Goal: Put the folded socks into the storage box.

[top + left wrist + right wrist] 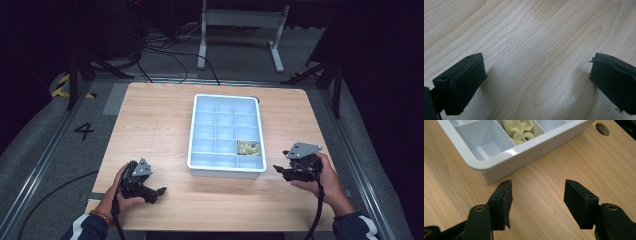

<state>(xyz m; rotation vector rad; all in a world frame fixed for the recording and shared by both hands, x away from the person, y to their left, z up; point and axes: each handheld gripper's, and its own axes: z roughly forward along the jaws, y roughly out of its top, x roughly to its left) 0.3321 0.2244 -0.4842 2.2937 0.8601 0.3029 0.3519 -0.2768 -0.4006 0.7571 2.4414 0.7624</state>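
Here the yellow cloth (pixel 520 130) lies in the tray (pixel 499 161) beyond the right gripper (pixel 537 200), jaws apart and empty.

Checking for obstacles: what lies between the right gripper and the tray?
Just bare table between the right gripper and the tray, in the right gripper view.

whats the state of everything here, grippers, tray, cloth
left hand-held gripper: open, nothing between the jaws, low over bare table
right hand-held gripper: open, nothing between the jaws, just outside the tray's corner
tray: upright on the table, most compartments bare
yellowish cloth: crumpled inside one compartment near the tray's right edge, held by neither gripper
table: level wooden top, small round hole by the far edge
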